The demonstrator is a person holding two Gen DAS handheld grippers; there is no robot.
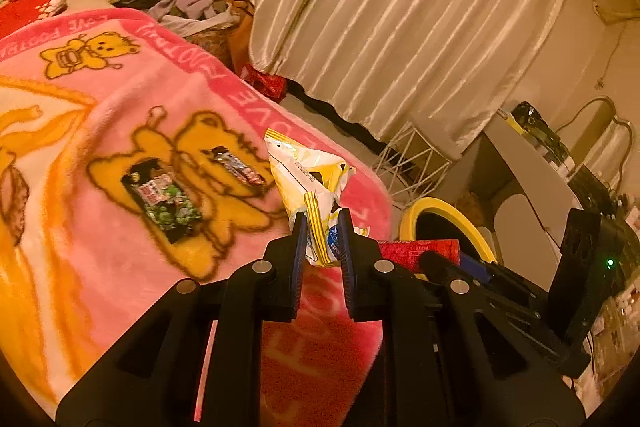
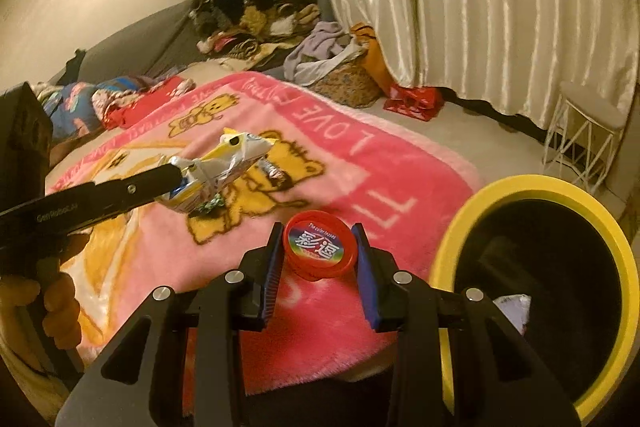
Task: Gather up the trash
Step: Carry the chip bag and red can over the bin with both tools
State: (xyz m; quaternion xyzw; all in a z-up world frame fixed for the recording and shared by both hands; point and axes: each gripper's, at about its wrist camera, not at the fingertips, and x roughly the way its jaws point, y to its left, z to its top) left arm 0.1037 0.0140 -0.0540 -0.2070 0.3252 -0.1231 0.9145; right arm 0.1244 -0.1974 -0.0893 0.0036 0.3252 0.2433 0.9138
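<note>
My left gripper is shut on a crumpled yellow and white snack bag and holds it above the pink blanket; the bag also shows in the right wrist view. My right gripper is shut on a red round tub with a rainbow label, held just left of the bin; the tub also shows in the left wrist view. A yellow-rimmed black bin stands at the bed's right edge. A dark green wrapper and a small silver wrapper lie on the blanket.
The pink teddy-bear blanket covers the bed. Clothes are piled at the far end beside a woven basket. A red box lies on the floor by cream curtains. A white wire stool stands beyond the bin.
</note>
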